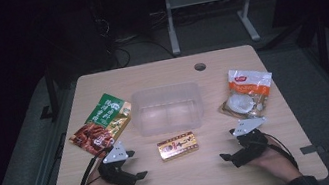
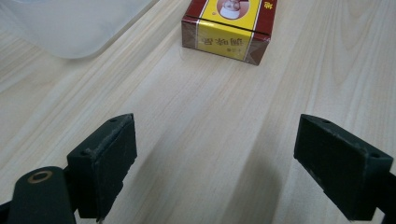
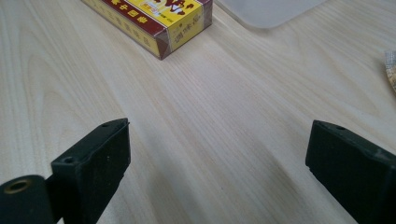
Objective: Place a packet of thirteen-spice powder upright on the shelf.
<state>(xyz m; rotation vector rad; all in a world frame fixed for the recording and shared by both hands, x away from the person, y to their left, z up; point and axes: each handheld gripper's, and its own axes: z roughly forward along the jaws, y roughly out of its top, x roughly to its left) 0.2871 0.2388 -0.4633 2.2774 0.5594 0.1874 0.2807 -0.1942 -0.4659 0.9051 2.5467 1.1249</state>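
My fingers: left gripper (image 1: 131, 165) and right gripper (image 1: 229, 143) both spread wide, pinching nothing, resting low on the bench (image 1: 246, 170).
Box: red-and-yellow box (image 1: 177, 145) lies flat between my hands, ahead of both, just before the clear tub (image 1: 168, 108).
Axis: long side runs left-right.
Nearer hand: left gripper, I judge, slightly.
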